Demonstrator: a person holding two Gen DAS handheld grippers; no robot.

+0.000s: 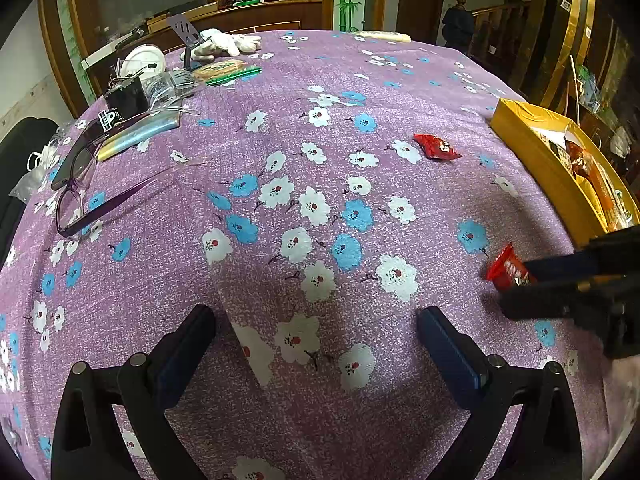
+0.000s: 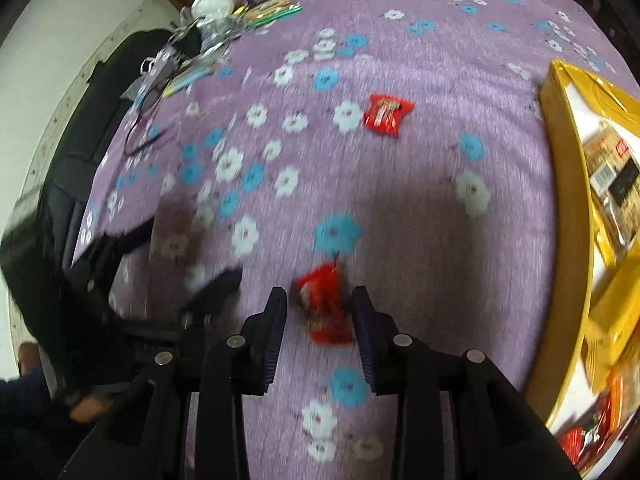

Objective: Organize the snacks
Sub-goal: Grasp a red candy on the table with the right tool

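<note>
So the right tool (image 2: pixel 320 312) is holding one red snack (image 2: pixel 326 308) between its fingers, another (image 2: pixel 386 114) is lying loose at twelve o'clock, the yellow box (image 2: pixel 568 208) at three is already holding several, and the left tool (image 1: pixel 316 344) is gaping wide over the worktop (image 1: pixel 280 140).

Home dining room, floral tablecloth (image 1: pixel 280 128), wooden counter (image 1: pixel 260 16)

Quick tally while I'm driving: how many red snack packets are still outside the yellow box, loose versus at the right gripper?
Loose on the tablecloth: 1, the far red packet
Between the right gripper fingers: 1, the near red packet; blur hides whether it is clamped
Total outside the yellow box: 2
</note>
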